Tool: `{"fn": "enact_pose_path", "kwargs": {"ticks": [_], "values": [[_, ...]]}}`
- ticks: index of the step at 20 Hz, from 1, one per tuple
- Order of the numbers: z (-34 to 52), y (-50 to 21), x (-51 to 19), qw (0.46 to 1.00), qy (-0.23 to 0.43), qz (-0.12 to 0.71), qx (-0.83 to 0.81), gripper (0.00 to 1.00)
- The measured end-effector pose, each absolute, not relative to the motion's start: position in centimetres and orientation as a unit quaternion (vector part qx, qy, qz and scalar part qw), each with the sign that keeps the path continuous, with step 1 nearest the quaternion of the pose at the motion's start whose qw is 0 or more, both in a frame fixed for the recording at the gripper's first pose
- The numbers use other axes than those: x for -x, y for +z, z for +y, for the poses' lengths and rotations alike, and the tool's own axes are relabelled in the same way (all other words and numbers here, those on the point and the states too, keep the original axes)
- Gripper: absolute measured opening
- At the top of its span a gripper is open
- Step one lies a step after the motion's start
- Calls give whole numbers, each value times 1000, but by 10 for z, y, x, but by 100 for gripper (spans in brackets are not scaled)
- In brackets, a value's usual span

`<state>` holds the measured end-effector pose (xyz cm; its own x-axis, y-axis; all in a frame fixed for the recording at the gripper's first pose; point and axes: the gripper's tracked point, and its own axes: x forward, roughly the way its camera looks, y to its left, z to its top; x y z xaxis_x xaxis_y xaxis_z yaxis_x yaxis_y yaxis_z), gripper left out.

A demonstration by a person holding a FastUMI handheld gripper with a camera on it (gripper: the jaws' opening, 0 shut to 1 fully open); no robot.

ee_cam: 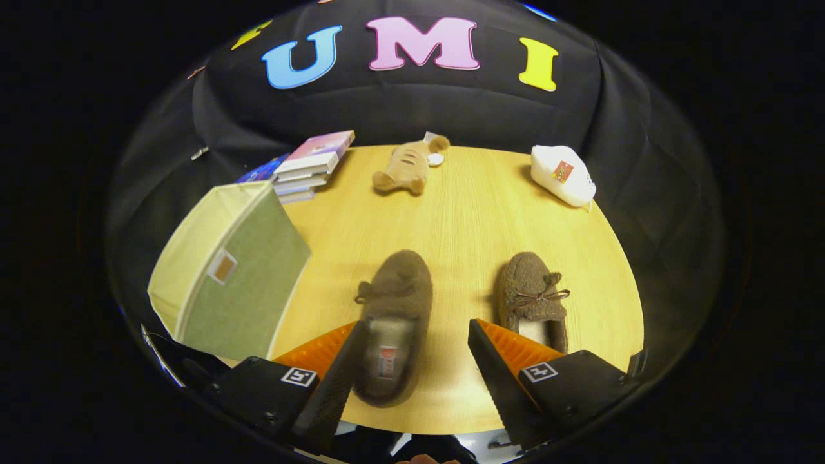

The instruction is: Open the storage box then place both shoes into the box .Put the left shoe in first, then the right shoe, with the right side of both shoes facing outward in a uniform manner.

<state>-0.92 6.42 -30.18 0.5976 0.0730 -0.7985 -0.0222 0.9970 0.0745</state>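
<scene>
The gripper (412, 335) has its fingers spread wide and pressing on nothing; between them, lying close against the left finger, is one brown fuzzy shoe (393, 322), toe pointing away across the desk (464, 206) and its open heel end nearest the camera. The second shoe (533, 298), the one with the clearer bow, sits just beyond the right finger, outside the gap, parallel to the first and apart from it. Left of the fingers stands the storage box (238, 270), a pale green fabric cube with a small label patch on its facing panel; that panel looks tilted, though whether the box already counts as opened I cannot tell from this angle. Further off, near the desk's far edge, are a stack of books (309, 164), a tan plush toy (407, 169) and a white pouch-like object (562, 175), none of which belong to the job. The step in hand looks like lining up on the shoe that goes in first (judging by position alone, it is probably the left one). The next move would call for lowering over its heel opening, closing on the side wall there, then carrying it leftward to the box with the right side facing outward.
</scene>
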Motion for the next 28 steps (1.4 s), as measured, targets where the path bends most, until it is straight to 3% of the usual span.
{"fn": "enact_pose_path", "kwargs": {"ticks": [11, 13, 18, 19, 22, 28], "values": [[60, -373, -12, 870, 35, 487, -69, 97], [66, -380, -14, 864, 33, 496, -82, 81], [76, -381, -14, 848, 18, 516, -120, 29], [75, -376, -13, 847, 14, 518, -124, 27], [72, -381, -19, 848, -5, 514, -128, 7], [74, -335, -13, 852, -52, 495, -165, 7]]}}
